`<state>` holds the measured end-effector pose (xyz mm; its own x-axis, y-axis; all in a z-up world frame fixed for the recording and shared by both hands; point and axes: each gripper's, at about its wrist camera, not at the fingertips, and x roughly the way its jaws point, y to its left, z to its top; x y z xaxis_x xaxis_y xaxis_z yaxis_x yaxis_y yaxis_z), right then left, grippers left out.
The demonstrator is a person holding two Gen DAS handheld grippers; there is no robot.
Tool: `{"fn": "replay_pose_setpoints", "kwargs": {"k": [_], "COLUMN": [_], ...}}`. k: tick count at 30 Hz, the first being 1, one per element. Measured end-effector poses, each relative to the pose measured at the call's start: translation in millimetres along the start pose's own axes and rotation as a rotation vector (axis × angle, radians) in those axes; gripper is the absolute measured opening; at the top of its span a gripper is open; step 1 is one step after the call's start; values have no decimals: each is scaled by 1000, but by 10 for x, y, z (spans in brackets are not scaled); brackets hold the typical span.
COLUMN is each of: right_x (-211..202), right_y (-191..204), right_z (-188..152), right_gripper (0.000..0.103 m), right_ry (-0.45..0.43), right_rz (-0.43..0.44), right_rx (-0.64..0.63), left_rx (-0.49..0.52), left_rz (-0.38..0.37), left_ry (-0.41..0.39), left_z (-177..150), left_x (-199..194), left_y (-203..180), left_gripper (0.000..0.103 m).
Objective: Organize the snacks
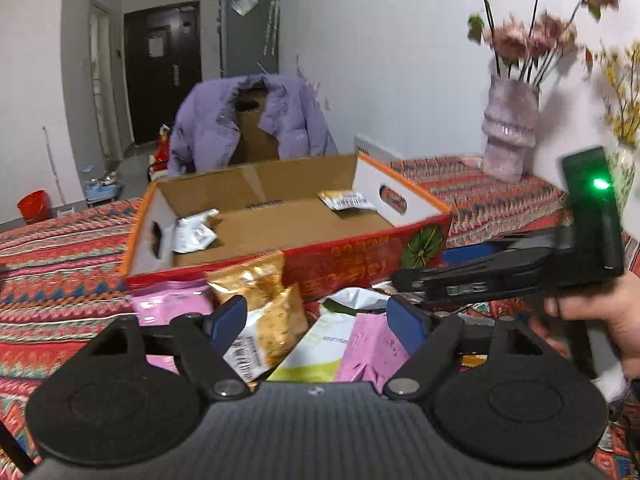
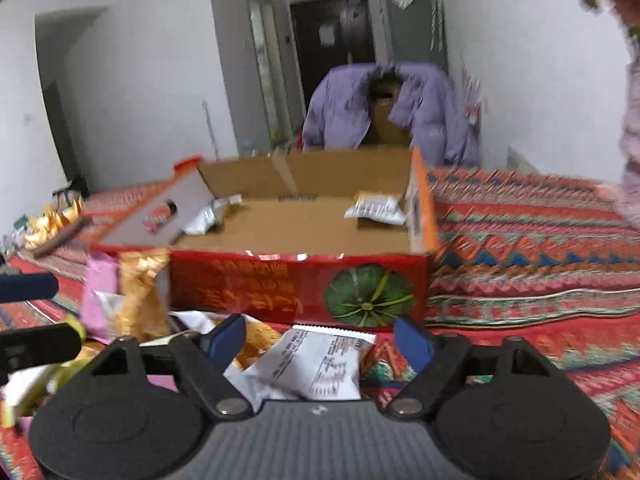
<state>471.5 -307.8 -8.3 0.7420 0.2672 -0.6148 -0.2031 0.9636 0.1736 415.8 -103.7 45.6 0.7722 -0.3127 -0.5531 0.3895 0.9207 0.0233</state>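
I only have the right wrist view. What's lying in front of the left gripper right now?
Observer: A gold snack packet, a green-and-white packet and a pink packet lie under the left gripper. Its jaws are apart.
Operator: There's a pink blur at my right edge. What is it?
Observer: A vase of pink flowers, standing past the right end of the box.
Operator: Does my gripper show there?
Observer: Yes, the right gripper reaches in from the right, with a green light glowing on it.
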Motion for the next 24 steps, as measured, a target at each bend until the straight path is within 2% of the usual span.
{"fn": "replay_pose_setpoints", "kwargs": {"k": [2,4,5,10,12,13,17,20,24], "right_x": [85,60,24,-243,-318,-339,-375,-440,-520], "right_y": [-38,-86,-131,-423,-505,-524,-465,-395,-359], "right_z": [-25,-85,-113,-272,-304,-321,-347,-349,-355], "right_gripper": [58,55,51,50,49,49,49,49,49], "right_ry": [25,27,27,9,-8,-16,-24,-27,-44], "right_rz": [10,11,5,-26,-19,-13,22,34,41], "right_rx": [13,6,4,51,77,89,88,54,59], "left_rx": [29,52,62,125,128,115,17,-12,-33], "left_rz": [-21,-51,-60,-44,-31,-20,-60,-67,-54], "left_ry": [21,33,44,98,134,162,237,261,251], "left_z": [7,33,55,148,144,144,160,165,167], "left_x": [161,305,382,812,974,1059,1229,1236,1157], "left_y": [-78,-166,-216,-437,-451,-443,-343,-322,-340], "left_gripper": [80,80,81,81,87,88,88,80,67]}}
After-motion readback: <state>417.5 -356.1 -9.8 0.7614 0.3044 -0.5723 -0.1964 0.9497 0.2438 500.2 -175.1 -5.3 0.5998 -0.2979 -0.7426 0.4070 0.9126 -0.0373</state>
